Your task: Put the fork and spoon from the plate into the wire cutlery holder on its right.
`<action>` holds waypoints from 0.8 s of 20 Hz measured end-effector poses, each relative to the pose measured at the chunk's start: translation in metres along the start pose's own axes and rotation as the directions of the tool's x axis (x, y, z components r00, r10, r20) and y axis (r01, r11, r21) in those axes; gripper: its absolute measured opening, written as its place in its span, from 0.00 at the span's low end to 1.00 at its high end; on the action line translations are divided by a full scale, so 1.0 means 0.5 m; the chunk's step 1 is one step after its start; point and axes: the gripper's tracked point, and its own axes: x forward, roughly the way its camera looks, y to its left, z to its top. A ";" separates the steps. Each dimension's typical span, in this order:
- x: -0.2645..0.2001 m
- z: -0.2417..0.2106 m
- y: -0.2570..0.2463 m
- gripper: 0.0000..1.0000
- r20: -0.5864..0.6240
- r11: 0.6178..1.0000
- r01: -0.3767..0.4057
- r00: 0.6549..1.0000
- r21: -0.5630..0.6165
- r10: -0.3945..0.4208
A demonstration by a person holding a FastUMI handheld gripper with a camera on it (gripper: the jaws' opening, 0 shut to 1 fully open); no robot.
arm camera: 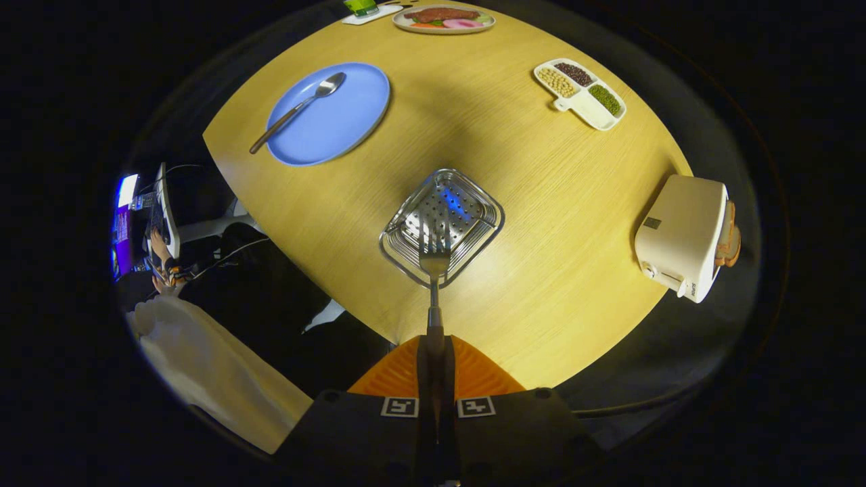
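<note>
Wire cutlery holder (441, 225) empty | gripper (434, 352) clamped on fork (434, 270) above it | spoon (298, 110) on plate (352, 115)

One fork (434, 260), one spoon (298, 108), two plates (329, 113) (443, 19), one wire holder (441, 225), one toaster (683, 237), one divided dish (580, 93).

A light wooden table (541, 223) fills the middle under warm overhead light, brightest near its centre. Around it everything falls into darkness. At about nine o'clock, a lit screen (126, 223) glows beside what may be a desk.
</note>
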 end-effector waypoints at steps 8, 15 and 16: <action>0.041 0.048 -0.009 0.07 -0.154 1.000 -0.008 0.988 -0.024 0.004; 0.057 0.081 -0.014 0.12 -0.158 0.998 -0.018 0.987 0.061 0.028; 0.054 0.086 -0.012 0.14 -0.151 0.996 -0.027 0.988 0.080 0.039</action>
